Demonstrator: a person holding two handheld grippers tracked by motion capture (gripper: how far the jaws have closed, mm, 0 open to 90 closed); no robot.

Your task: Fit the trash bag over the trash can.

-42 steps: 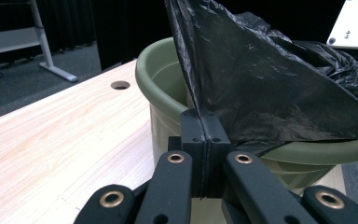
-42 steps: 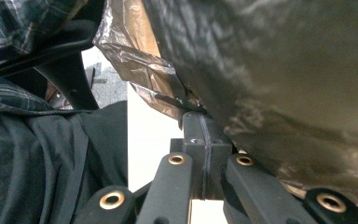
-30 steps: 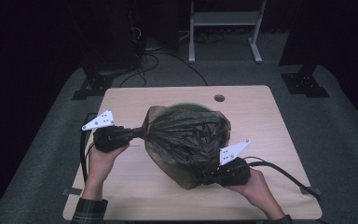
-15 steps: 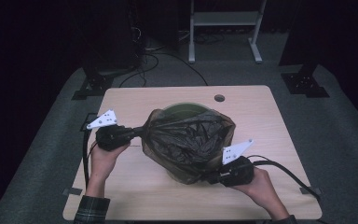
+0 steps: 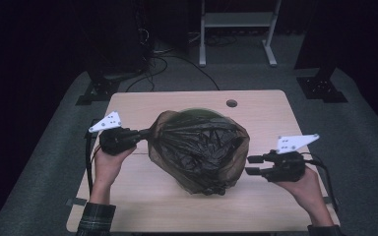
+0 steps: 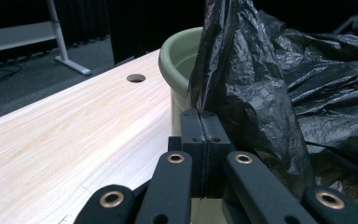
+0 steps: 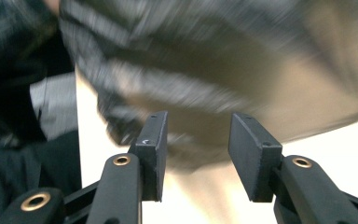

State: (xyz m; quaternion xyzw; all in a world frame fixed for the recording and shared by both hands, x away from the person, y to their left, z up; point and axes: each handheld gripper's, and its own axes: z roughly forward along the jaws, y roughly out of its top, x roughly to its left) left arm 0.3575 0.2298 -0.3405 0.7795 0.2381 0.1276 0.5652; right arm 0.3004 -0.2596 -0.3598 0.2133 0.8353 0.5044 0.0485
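The wooden surface (image 5: 142, 206) carries a black plastic bag (image 5: 202, 147) draped over a pale green bin (image 6: 179, 63) at its middle. The bag looks thin, light and very soft, so it will probably crumple and slide easily; I think its edge is the best place to take it, where the film bunches into a fold. The left claw (image 5: 145, 133) is closed tight on such a fold at the bag's left side. The right claw (image 5: 251, 165) stands just beside the bag's right side, its jaws have just been opening, partly apart, with nothing between them. A small round hole (image 5: 232, 103) lies behind, well apart. Nothing blocks the way.
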